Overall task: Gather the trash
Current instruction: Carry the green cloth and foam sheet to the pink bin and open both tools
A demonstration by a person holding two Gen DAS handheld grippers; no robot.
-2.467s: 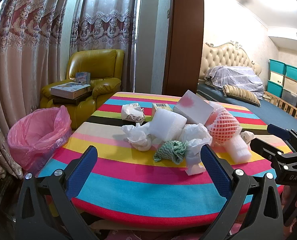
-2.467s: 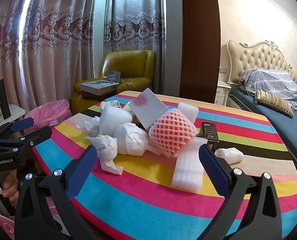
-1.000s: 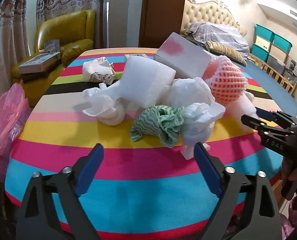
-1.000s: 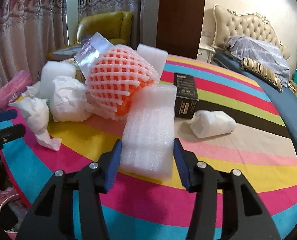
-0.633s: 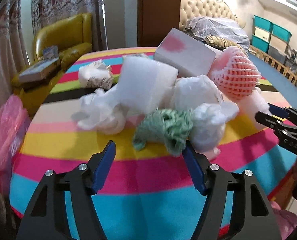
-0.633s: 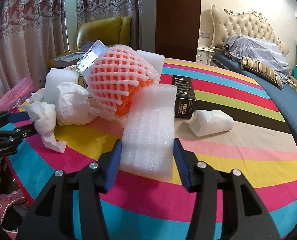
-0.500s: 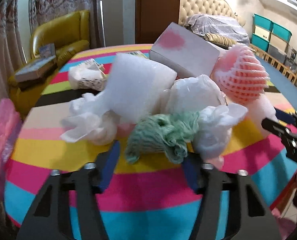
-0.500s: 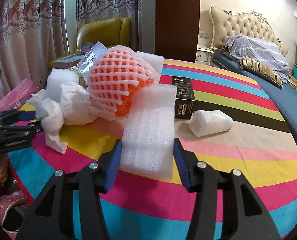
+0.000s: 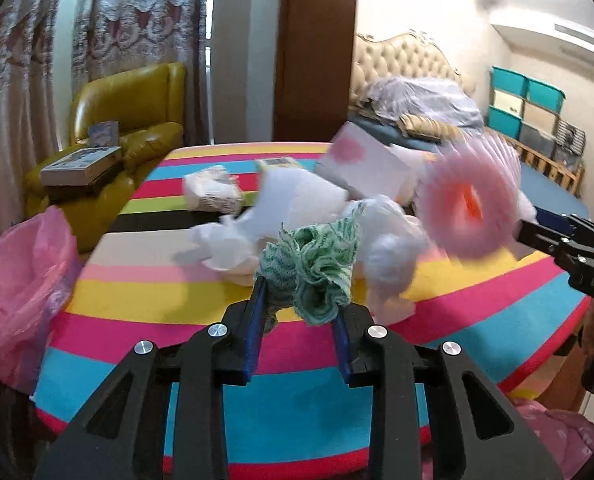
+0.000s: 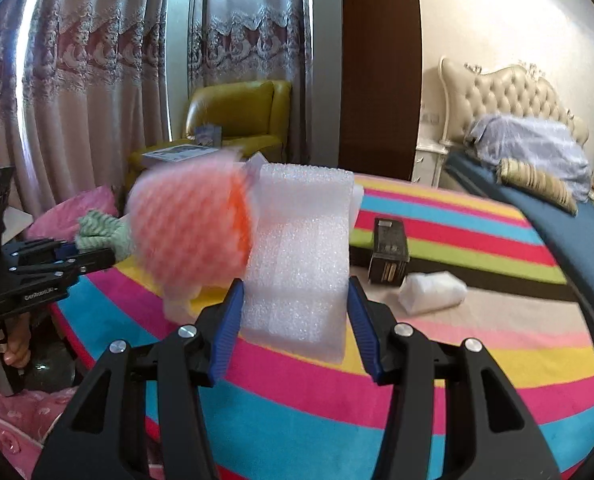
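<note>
Your left gripper [image 9: 299, 312] is clamped on the green cloth [image 9: 317, 268] at frame centre. Your right gripper [image 10: 297, 320] pinches the foam sheet [image 10: 301, 256] between its fingers.

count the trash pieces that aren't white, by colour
green: 1, cloth
pink-orange: 1, net
black: 1, box
yellowish: 1, small box
total: 4
</note>
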